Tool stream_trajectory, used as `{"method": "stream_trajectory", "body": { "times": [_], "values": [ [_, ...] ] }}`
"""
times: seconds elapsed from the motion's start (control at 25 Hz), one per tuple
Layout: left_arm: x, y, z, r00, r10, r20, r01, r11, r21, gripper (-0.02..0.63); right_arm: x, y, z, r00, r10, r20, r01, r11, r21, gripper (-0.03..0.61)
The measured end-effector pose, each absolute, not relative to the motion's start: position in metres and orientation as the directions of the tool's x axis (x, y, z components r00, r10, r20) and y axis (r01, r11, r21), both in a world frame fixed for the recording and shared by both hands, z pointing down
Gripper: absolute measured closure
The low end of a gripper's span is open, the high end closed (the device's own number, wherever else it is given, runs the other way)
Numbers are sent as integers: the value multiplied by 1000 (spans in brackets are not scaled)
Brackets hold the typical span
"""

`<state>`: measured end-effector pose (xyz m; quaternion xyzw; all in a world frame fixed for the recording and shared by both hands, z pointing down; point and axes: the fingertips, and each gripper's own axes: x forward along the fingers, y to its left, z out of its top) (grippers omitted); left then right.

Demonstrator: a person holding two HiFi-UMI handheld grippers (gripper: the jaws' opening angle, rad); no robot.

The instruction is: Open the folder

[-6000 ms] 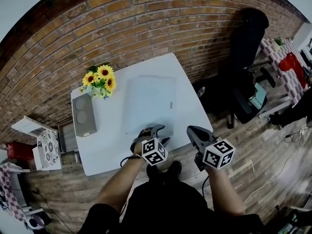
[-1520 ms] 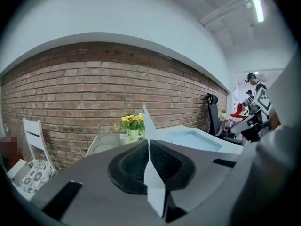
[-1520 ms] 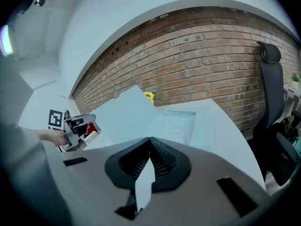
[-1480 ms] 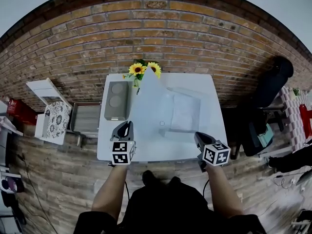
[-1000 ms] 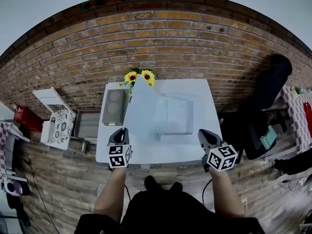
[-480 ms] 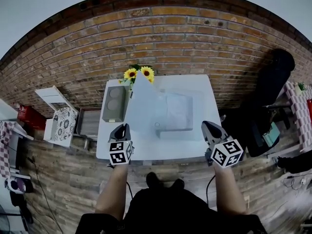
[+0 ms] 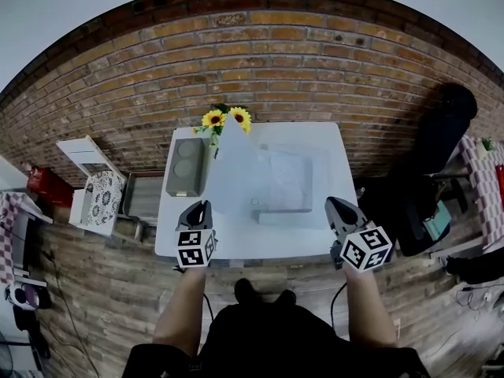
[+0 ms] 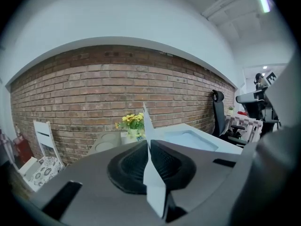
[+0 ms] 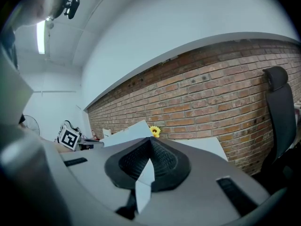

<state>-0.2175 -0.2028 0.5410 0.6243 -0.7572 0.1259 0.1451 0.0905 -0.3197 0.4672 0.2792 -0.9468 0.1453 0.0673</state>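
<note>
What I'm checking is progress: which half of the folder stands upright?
The left half beside the flowers: it stands raised, while the right half lies flat on the table.

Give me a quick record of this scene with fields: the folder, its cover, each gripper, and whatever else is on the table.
surface: white table in front of a brick wall
folder: pale folder, lying open on the table
cover: cover raised, standing along the folder's left side, held by neither gripper
left gripper: left gripper shut, empty, over the table's front left
right gripper: right gripper shut, empty, over the front right
other items: sunflowers at the back; grey box at the left
</note>
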Motion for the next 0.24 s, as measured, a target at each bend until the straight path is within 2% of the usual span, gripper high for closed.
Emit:
{"method": "stream_trajectory", "body": {
  "times": [0.24],
  "values": [
    [-223,-204,544,-177,-907,382,-982,191,-2,584,88,-322,470,-835,-509,206,-548,796,-256,565]
  ]
}}
